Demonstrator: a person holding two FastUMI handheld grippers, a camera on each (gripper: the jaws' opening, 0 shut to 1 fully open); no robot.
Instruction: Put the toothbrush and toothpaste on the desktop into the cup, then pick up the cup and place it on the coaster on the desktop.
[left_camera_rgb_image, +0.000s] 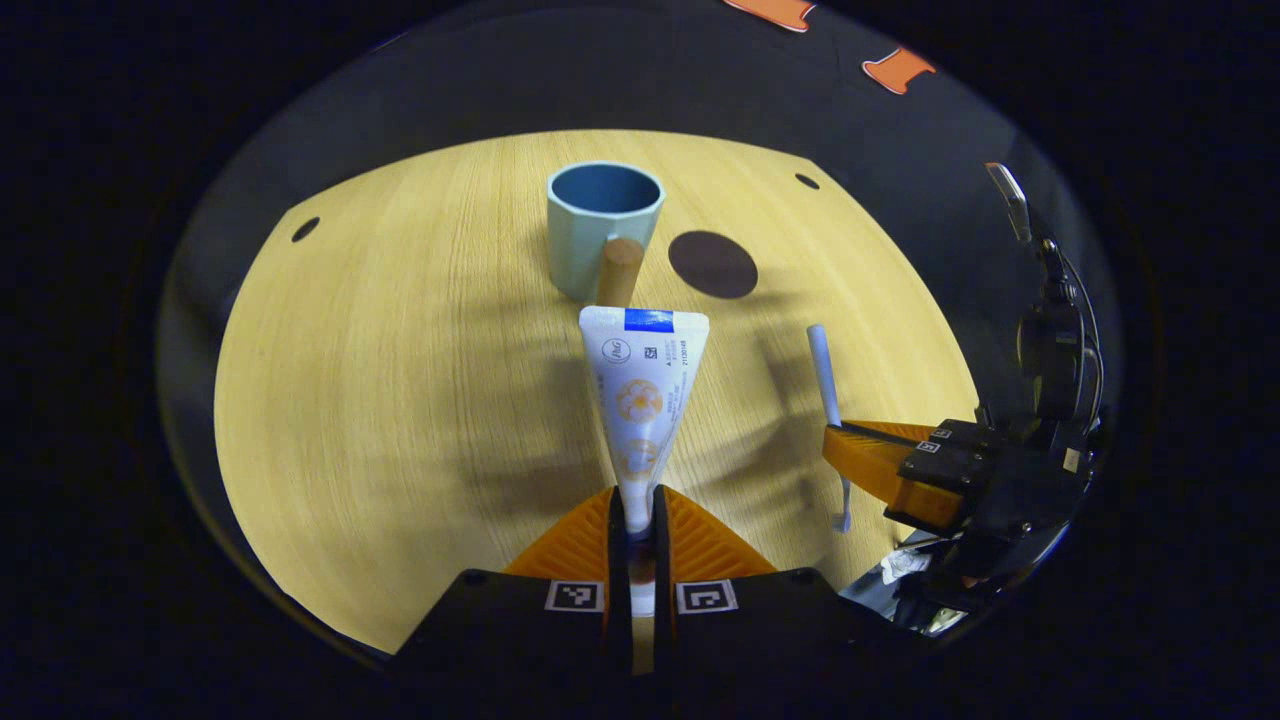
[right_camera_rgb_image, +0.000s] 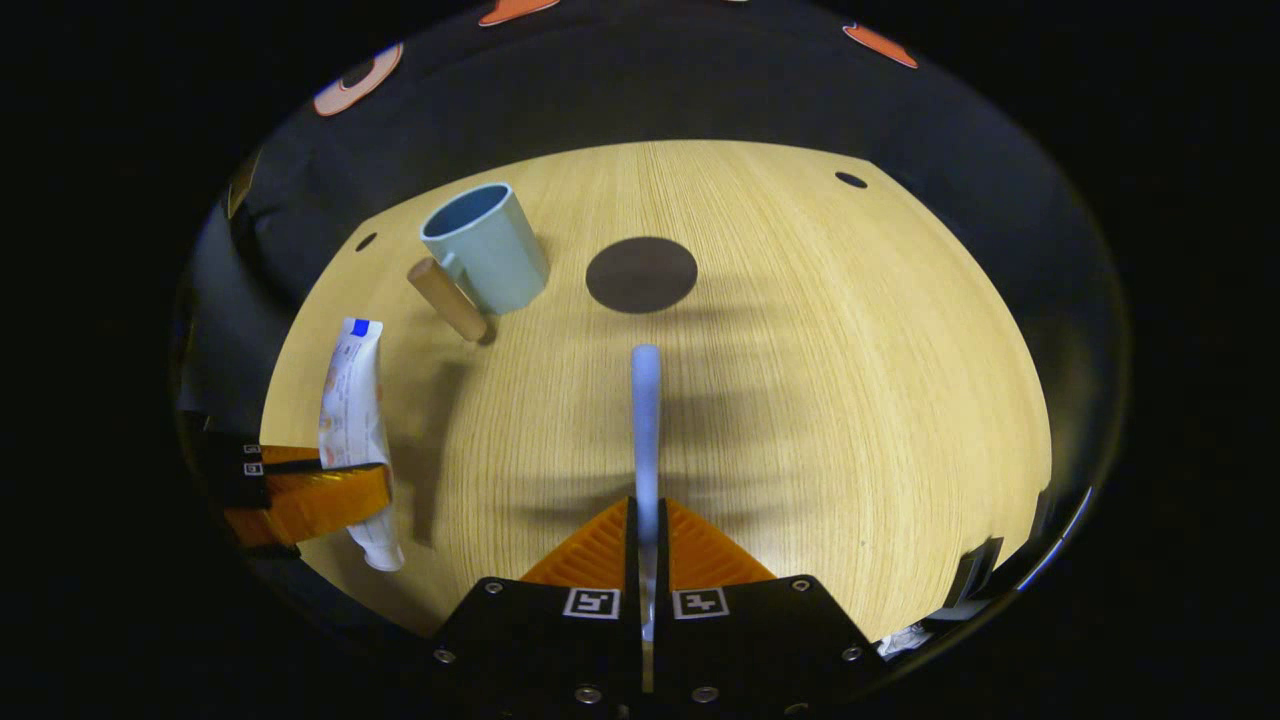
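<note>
Toothpaste (left_camera_rgb_image: 645, 400) clamped between left tongs (left_camera_rgb_image: 640, 500), toothbrush (right_camera_rgb_image: 646, 420) clamped between right tongs (right_camera_rgb_image: 647, 512).

Not much is reading clearly here. The toothpaste tube (left_camera_rgb_image: 643, 400) is showing a small round logo, a tiny square code and a sideways line of digits near its blue band, all too small to make out. Square black-and-white markers (left_camera_rgb_image: 575, 596) are sitting on the claw housing, pattern only.

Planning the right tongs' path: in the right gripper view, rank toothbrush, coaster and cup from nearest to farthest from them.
1. Toothbrush: clamped in the right tongs, pointing ahead.
2. Coaster: straight ahead, just past the brush's end.
3. Cup: farther, ahead-left, beside the coaster.
</note>
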